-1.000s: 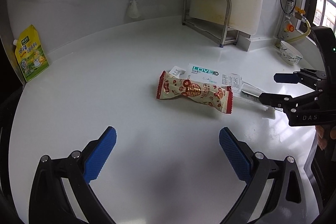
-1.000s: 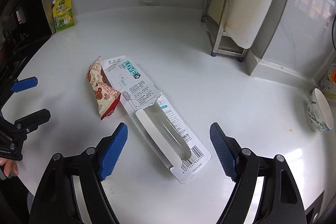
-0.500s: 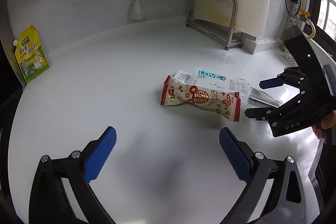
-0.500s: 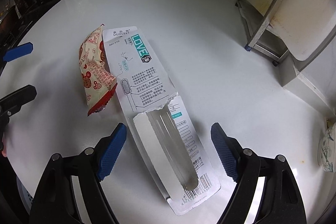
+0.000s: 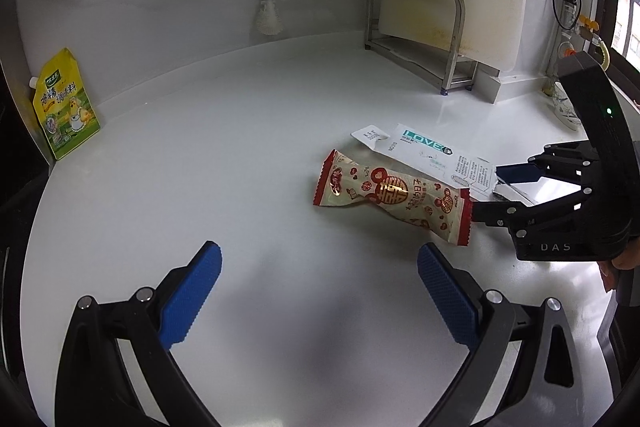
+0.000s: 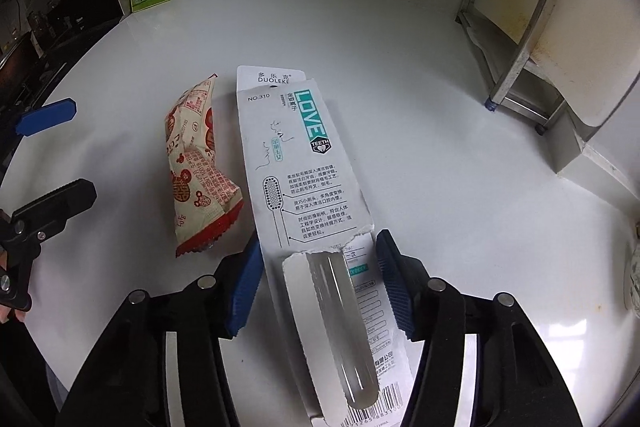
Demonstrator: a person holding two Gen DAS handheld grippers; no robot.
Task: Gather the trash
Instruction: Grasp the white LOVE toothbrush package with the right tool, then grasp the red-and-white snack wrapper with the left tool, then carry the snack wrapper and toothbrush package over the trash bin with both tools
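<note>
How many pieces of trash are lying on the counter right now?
2. The toothbrush package lies mid-counter, its torn end between the right gripper's fingers. The red snack wrapper lies alongside it, toward the left gripper. None seems hidden.

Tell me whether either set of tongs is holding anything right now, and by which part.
The right tongs straddle the toothbrush package at its torn blister end, pads at its edges; a firm grip cannot be told. The left tongs are open, holding nothing.
</note>
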